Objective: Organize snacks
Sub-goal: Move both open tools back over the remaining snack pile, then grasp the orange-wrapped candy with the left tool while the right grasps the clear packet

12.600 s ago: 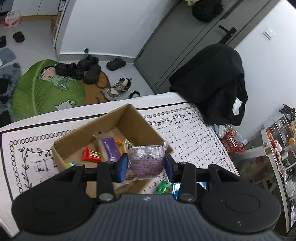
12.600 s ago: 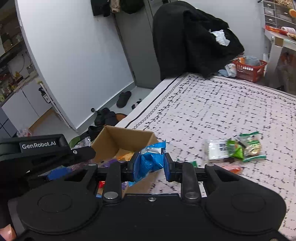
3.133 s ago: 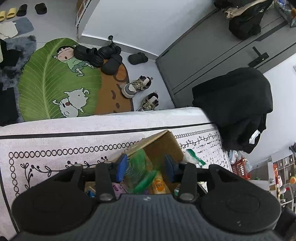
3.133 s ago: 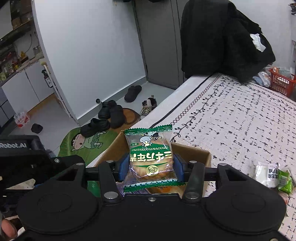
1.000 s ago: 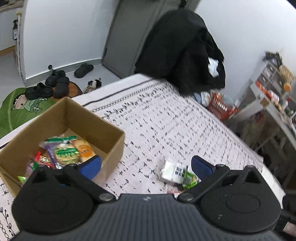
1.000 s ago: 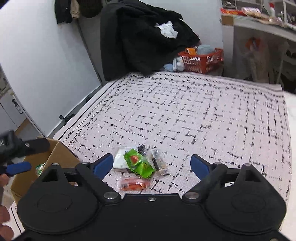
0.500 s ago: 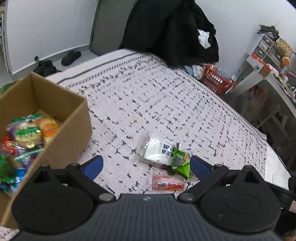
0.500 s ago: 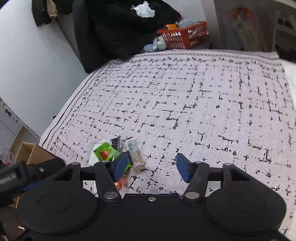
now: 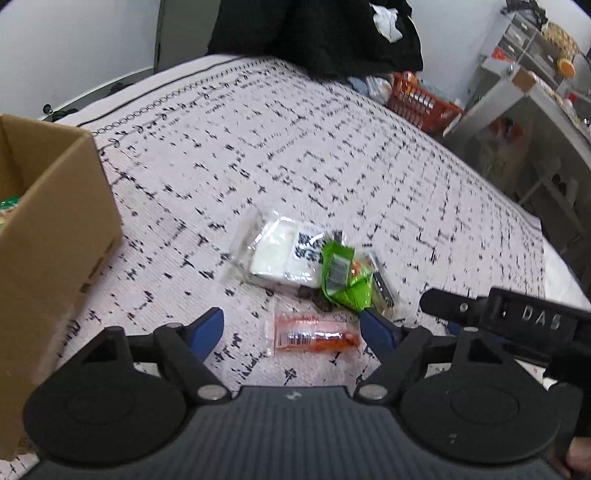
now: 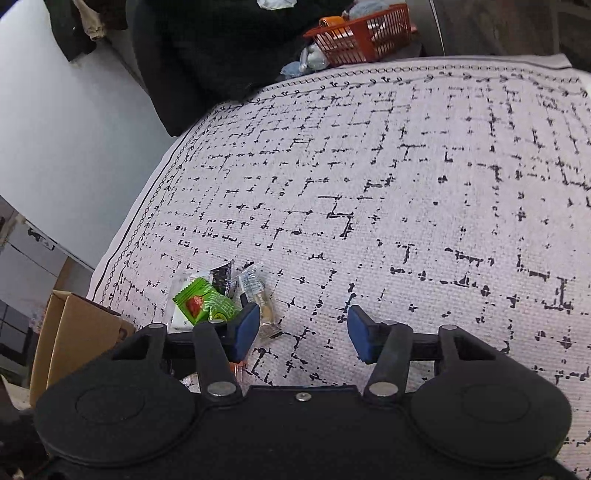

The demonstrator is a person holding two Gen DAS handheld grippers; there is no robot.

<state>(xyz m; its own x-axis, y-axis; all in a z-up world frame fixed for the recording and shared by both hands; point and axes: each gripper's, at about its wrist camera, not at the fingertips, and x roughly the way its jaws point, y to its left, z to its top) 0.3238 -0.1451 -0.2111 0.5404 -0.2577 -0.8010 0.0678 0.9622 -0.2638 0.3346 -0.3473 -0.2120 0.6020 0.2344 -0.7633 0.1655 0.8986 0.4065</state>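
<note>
A small pile of snacks lies on the patterned cloth: an orange packet, a green packet, a white packet and a clear-wrapped bar. My left gripper is open just above the orange packet, which lies between its fingers. My right gripper is open too, low over the cloth just right of the pile; its left finger is near the clear bar. The green packet shows in the right wrist view as well. The cardboard box stands at the left.
The other gripper's black body reaches in from the right in the left wrist view. Black clothing hangs past the far table edge, beside an orange basket on the floor. Grey shelving stands at the far right.
Both grippers have come down and forward toward the snack pile. The left one has swung away from the box and now straddles the orange packet. The right gripper's fingers stand narrower than a second ago.
</note>
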